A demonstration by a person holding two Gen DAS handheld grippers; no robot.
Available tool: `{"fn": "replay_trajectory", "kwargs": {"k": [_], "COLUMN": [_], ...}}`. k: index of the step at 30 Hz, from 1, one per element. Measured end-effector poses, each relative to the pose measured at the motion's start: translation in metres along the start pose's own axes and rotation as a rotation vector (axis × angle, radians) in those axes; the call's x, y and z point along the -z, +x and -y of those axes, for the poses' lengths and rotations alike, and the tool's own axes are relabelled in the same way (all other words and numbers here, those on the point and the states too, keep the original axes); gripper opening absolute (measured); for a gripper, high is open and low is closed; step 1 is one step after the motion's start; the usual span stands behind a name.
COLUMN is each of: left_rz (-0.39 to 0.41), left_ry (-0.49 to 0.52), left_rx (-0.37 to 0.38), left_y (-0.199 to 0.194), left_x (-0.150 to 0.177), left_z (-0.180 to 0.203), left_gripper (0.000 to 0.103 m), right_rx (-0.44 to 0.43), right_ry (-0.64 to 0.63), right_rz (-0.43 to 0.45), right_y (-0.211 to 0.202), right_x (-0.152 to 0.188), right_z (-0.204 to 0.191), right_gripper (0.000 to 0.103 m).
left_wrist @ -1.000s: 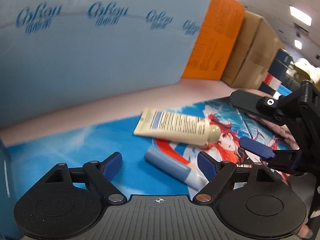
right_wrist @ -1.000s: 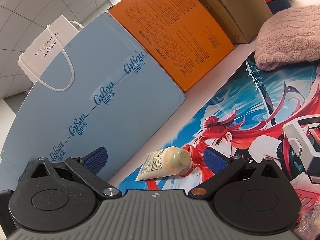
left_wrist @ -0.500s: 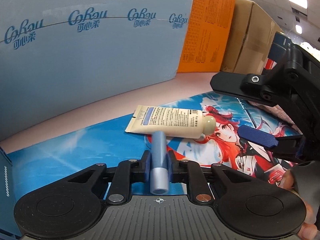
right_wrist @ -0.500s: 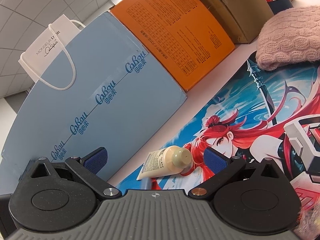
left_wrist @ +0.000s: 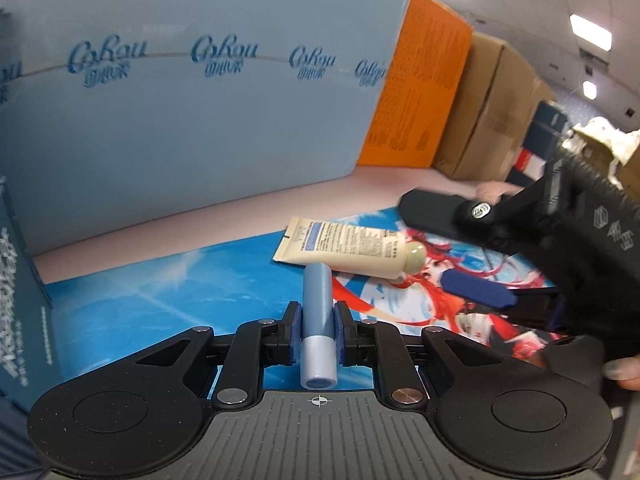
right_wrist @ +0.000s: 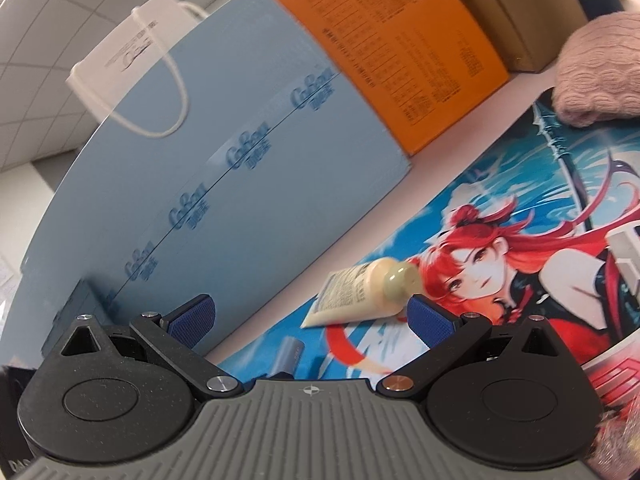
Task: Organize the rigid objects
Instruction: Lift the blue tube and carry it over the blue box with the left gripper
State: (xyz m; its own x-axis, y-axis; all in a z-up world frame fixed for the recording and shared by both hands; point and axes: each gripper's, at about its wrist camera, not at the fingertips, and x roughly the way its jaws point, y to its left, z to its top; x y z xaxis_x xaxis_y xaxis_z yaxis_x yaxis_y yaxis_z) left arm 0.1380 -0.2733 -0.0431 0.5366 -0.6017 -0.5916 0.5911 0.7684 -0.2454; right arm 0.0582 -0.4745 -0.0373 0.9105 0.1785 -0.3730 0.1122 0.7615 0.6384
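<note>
Left gripper [left_wrist: 317, 322]: fingers narrow, having just closed, pads pressed on both sides of the blue stick [left_wrist: 318, 320]; stick lies along the gripper's line, pale cap end toward the camera, darker end pointing away.
Blue stick, place: held between the left fingers, over the near part of the printed mat [left_wrist: 140, 292]; its far tip is just short of the cream tube [left_wrist: 352, 250].
Cream tube: flat on the mat, crimped end to the left, round cap to the right, on the red-haired figure of the print.
Right gripper [right_wrist: 312, 316]: fingers wide, nothing between the pads; its right finger [right_wrist: 430, 318] sits just near the tube's cap in its own view. From the left view it hangs over the mat, right of the tube.
Counter [left_wrist: 200, 220]: pale pink strip shows beyond the mat.
Background: light blue carton [left_wrist: 180, 120] far left, orange box [left_wrist: 420, 100] beside it, brown carton [left_wrist: 492, 108] further right.
Pink knit item [right_wrist: 600, 68]: far right on the mat's edge.
</note>
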Motion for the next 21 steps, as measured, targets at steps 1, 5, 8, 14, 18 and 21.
{"fn": "replay_trajectory", "kwargs": {"k": [1,5,8,14,18,21], "left_rz": [0.006,0.042,0.074,0.151,0.198,0.24], "left_ry": [0.0,-0.006,-0.01,-0.009,-0.026,-0.038], "left_rx": [0.005,0.034,0.055,0.083,0.101,0.128], "left_y": [-0.005,-0.03,-0.051,-0.095,-0.119,-0.136], "left_x": [0.001,0.003,0.004,0.008,0.009,0.008], "left_z": [0.0,-0.006,-0.009,-0.021,-0.031,-0.038], "left_gripper": [0.015,0.015,0.015,0.015,0.015,0.015], "right_rx": [-0.013,-0.071,-0.142,-0.224,-0.27,-0.31], "right_ry": [-0.007,-0.048,-0.093,-0.076,-0.074,-0.07], "right_rz": [-0.004,-0.009,-0.036,-0.06,-0.056,-0.051], "right_y": [0.0,-0.002,-0.002,-0.005,-0.014,-0.019], "right_x": [0.002,0.01,0.014,0.023,0.03,0.034], "right_z": [-0.002,-0.01,-0.017,-0.04,-0.061,-0.079], "right_gripper": [0.103,0.103,0.103,0.103,0.103,0.103]}}
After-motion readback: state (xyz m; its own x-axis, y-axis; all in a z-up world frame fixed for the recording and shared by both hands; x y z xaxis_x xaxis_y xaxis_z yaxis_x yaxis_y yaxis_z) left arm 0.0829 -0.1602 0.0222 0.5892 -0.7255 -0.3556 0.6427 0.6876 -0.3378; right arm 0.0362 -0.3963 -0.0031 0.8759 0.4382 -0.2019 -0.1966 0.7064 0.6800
